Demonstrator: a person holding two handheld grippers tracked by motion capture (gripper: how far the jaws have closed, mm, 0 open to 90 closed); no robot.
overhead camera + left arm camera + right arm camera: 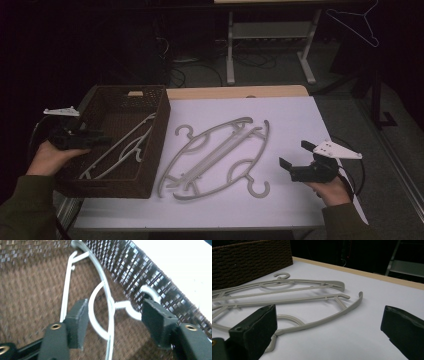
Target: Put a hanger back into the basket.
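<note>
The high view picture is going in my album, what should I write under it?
Left tool open over a hanger in the basket; two hangers wait on the table.

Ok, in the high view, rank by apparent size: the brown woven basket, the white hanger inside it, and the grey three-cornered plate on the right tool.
1. Brown woven basket
2. White hanger
3. Grey three-cornered plate
</note>
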